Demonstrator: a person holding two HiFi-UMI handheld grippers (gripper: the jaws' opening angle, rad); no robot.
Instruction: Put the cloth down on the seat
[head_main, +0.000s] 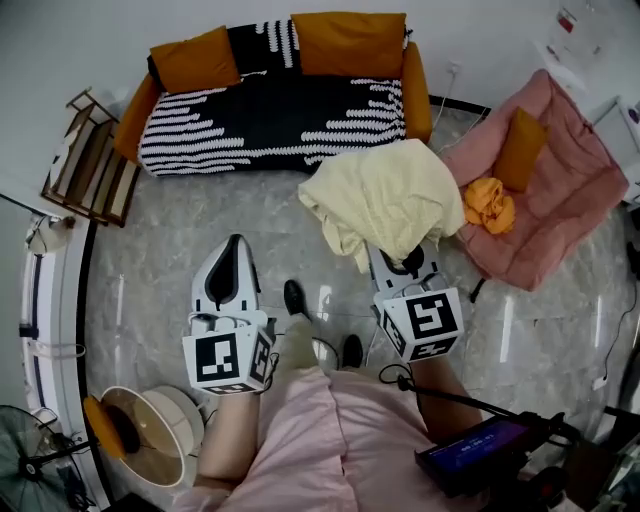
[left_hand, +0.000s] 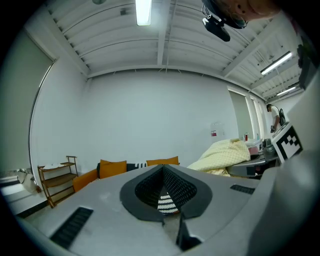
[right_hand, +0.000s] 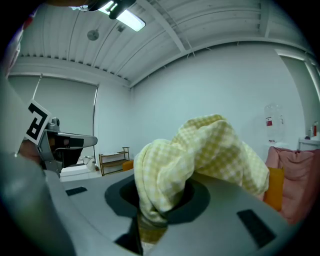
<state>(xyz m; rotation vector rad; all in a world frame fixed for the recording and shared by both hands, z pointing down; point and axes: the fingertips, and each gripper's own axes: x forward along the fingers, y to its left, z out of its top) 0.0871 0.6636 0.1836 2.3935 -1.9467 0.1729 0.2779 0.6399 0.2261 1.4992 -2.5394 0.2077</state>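
Note:
A pale yellow checked cloth (head_main: 385, 195) hangs bunched in the air in front of the sofa (head_main: 270, 120), whose seat has a black-and-white striped cover and orange cushions. My right gripper (head_main: 397, 260) is shut on the cloth's lower edge. In the right gripper view the cloth (right_hand: 200, 150) spills out of the shut jaws and hides the right gripper (right_hand: 159, 202) tips. My left gripper (head_main: 236, 243) hovers over the floor to the left, shut and empty. The left gripper (left_hand: 162, 170) view shows the sofa (left_hand: 125, 166) ahead and the cloth (left_hand: 225, 152) at right.
A pink padded mat (head_main: 560, 190) with an orange pillow (head_main: 522, 148) and a crumpled orange cloth (head_main: 488, 203) lies to the right. A wooden rack (head_main: 90, 160) stands left of the sofa. A fan (head_main: 30, 460) and a round stool (head_main: 150, 420) sit near left.

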